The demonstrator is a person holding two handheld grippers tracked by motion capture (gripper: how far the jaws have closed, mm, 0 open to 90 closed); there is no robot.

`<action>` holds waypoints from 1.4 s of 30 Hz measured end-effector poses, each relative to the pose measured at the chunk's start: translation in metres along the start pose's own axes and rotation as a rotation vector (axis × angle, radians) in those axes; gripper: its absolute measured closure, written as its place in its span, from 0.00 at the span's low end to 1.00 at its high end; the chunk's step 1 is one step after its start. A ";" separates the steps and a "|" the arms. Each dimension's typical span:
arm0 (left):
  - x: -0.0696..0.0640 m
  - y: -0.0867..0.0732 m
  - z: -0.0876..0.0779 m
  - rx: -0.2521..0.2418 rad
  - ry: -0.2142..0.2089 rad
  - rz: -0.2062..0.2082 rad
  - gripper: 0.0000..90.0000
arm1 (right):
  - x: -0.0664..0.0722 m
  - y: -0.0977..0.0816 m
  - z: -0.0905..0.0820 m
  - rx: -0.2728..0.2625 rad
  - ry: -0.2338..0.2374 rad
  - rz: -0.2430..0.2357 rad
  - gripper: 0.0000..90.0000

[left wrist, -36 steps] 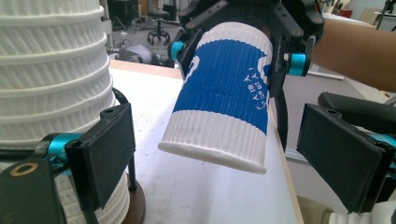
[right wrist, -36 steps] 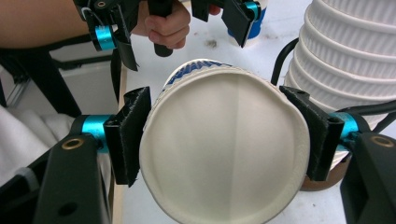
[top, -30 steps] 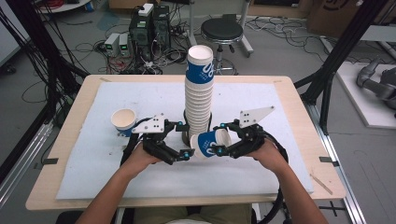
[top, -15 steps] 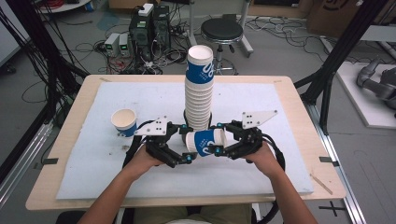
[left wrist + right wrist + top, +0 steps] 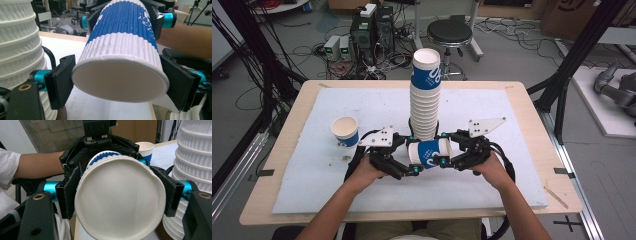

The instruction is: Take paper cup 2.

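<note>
A blue-and-white ribbed paper cup (image 5: 430,152) lies on its side just above the table, in front of a tall stack of cups (image 5: 426,100). My right gripper (image 5: 443,149) is shut on its right end, and the pads (image 5: 71,192) press its sides. My left gripper (image 5: 413,156) has just been closing, with the cup's left end between its jaws. In the left gripper view both pads (image 5: 61,80) touch the cup's white end (image 5: 120,82). A person's hand holds each gripper.
A single upright cup (image 5: 345,131) stands left of the grippers on the white mat (image 5: 512,180). The stack rises right behind the held cup. The wooden table edge (image 5: 557,150) lies to the right. Beyond the table are a stool, cables and black frame posts.
The right gripper carried the cup a little leftward, into the left gripper's jaws. The left jaws then closed in on the cup's end.
</note>
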State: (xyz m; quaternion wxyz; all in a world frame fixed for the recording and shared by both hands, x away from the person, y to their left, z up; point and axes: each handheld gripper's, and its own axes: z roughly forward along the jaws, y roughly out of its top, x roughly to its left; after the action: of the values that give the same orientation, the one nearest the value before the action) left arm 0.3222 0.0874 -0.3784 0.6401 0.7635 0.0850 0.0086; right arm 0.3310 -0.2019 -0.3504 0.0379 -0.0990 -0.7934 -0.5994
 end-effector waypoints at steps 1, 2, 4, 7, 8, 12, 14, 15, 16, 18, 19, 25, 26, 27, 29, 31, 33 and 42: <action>0.000 0.000 0.000 0.003 -0.004 0.007 0.22 | 0.000 0.000 0.000 0.001 0.000 0.001 0.33; 0.000 0.000 0.000 0.003 -0.004 0.007 0.23 | 0.000 0.000 0.000 0.004 0.003 0.001 0.33; -0.001 0.000 0.000 0.013 -0.009 0.010 0.23 | -0.001 0.000 0.000 0.005 0.005 0.002 0.33; -0.001 0.000 -0.001 0.033 -0.012 0.016 0.25 | 0.000 0.000 0.000 0.030 0.005 0.004 0.32; -0.001 0.000 -0.001 0.033 -0.012 0.016 0.26 | 0.001 0.000 0.000 0.035 -0.007 0.001 0.28; -0.002 0.002 -0.001 0.046 -0.010 0.017 0.26 | 0.002 0.003 0.001 0.059 -0.057 -0.001 0.20; -0.001 0.002 -0.002 0.048 -0.010 0.020 0.26 | 0.003 0.005 -0.001 0.057 -0.046 0.006 0.20; -0.001 0.003 -0.003 0.055 -0.004 0.018 0.26 | 0.003 0.008 -0.002 0.052 -0.039 -0.004 0.20; -0.001 0.003 -0.003 0.055 -0.004 0.018 0.26 | 0.003 0.008 -0.002 0.052 -0.039 -0.004 0.20; -0.001 0.004 -0.005 0.064 0.002 0.017 0.26 | 0.004 0.011 -0.004 0.073 -0.039 -0.006 0.20; -0.001 0.005 -0.006 0.072 0.001 0.014 0.26 | 0.004 0.016 -0.006 0.096 -0.048 -0.022 0.20; 0.000 0.008 -0.009 0.115 0.013 0.011 0.26 | 0.009 0.037 -0.009 0.199 -0.060 -0.103 0.20; 0.000 0.008 -0.009 0.115 0.013 0.011 0.26 | 0.010 0.041 -0.008 0.215 -0.066 -0.117 0.20; -0.001 0.008 -0.009 0.121 0.013 0.009 0.26 | 0.010 0.041 -0.008 0.215 -0.066 -0.117 0.20; -0.001 0.009 -0.009 0.137 0.018 0.008 0.26 | 0.011 0.050 -0.005 0.275 -0.070 -0.145 0.20; -0.002 0.009 -0.008 0.142 0.020 0.002 0.26 | 0.011 0.053 -0.003 0.294 -0.066 -0.151 0.20; -0.001 0.009 -0.008 0.159 0.022 0.002 0.26 | 0.010 0.058 0.004 0.349 -0.054 -0.170 0.20; -0.003 0.011 -0.007 0.197 0.029 0.002 0.26 | 0.005 0.062 0.026 0.489 -0.019 -0.200 0.20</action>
State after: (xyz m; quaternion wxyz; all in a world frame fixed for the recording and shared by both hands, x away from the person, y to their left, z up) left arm 0.3201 0.0925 -0.3662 0.5608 0.8225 0.0939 0.0122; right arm 0.3400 -0.1606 -0.2980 -0.0061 -0.0134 -0.9207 -0.3899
